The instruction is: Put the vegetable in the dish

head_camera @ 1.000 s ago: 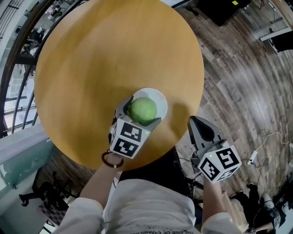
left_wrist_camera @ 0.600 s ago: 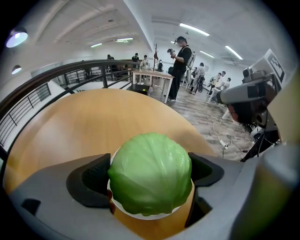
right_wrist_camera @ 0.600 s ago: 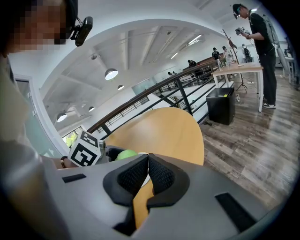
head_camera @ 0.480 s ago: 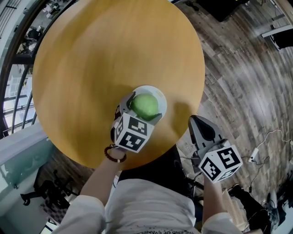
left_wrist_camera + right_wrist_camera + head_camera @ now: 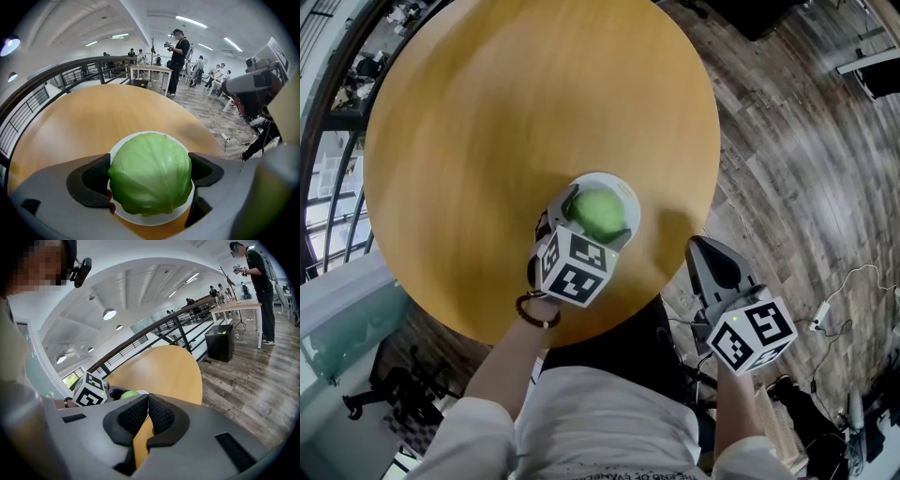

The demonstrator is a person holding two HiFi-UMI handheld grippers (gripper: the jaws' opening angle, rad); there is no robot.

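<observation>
Two handheld grippers share this scene, but only one is working. Just below the centre of the head view, the left gripper [image 5: 592,221] has its jaws clamped on either side of a round green cabbage [image 5: 598,214], holding it directly over a small white dish [image 5: 622,191] near the lower right edge of a round wooden table [image 5: 506,112]. In the left gripper view, the dish's rim [image 5: 123,144] rings the cabbage [image 5: 151,172] almost evenly, which suggests the load has been centred for a clean set-down. Whether the cabbage already rests on the dish or hangs just above it cannot be told.

At the lower right of the head view, the right gripper [image 5: 712,267] is held off the table over the plank floor [image 5: 806,159]. Its jaws are pressed together with nothing between them, apparently parked clear of the job.

The placing looks all but done. What remains, by this evidence, is to open the left jaws without nudging the cabbage, which could roll off so small a dish.
</observation>
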